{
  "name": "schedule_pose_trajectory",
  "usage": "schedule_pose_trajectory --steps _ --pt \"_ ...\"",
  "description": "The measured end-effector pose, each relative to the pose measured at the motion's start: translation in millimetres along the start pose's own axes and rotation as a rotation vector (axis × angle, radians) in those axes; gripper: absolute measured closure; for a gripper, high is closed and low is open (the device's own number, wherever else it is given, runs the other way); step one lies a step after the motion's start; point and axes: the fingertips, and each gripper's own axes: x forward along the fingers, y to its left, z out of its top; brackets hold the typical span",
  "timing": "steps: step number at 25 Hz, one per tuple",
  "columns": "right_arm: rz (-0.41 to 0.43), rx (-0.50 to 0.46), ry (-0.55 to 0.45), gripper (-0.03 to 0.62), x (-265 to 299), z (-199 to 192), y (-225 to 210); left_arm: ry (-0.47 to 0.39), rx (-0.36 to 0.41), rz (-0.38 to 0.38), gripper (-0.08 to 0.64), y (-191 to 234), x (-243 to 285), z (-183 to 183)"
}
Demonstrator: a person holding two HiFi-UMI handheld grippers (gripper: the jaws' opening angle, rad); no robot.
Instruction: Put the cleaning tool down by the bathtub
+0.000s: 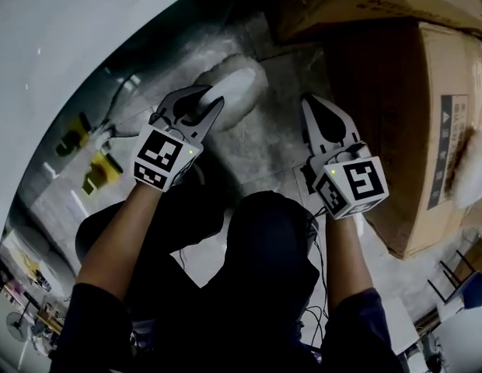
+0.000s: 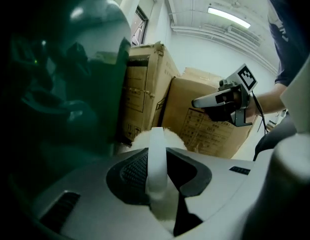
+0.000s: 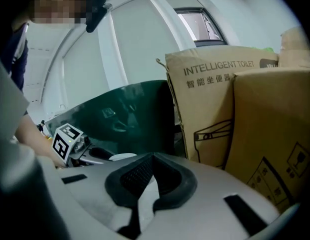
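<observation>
"What's the biggest thing here?"

"The white bathtub. It curves along the left side. On the right stand big brown cardboard boxes. The grey floor runs between them."

"Where is the cleaning tool?"

"The cleaning tool has a fluffy white head. It is low down over the floor, near the bathtub, in the gap between the tub and the boxes. I cannot tell if it touches the floor."

"Who has it?"

"The left hand-held gripper pinches its thin white handle. The fluffy head sticks out past the jaws."

"And the other one?"

"The right hand-held gripper is just to the right of the tool and not touching it. Its jaws are closed at the tips, with nothing in them."
</observation>
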Motion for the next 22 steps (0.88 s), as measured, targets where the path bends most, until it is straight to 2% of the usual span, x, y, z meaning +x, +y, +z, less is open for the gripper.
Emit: schedule_pose_trajectory --steps 9,13,22 --pt "0.008 -0.019 0.018 0.588 23 -50 -18 0.056 0.01 0.015 0.449 9 54 -66" --pt "0.03 -0.013 -0.017 0.588 28 -60 -21 0.106 0.02 0.009 0.449 8 74 -98" --pt "0.035 0.008 -0.005 0.588 29 -85 -29 0.201 0.009 0.005 0.449 9 103 -156"
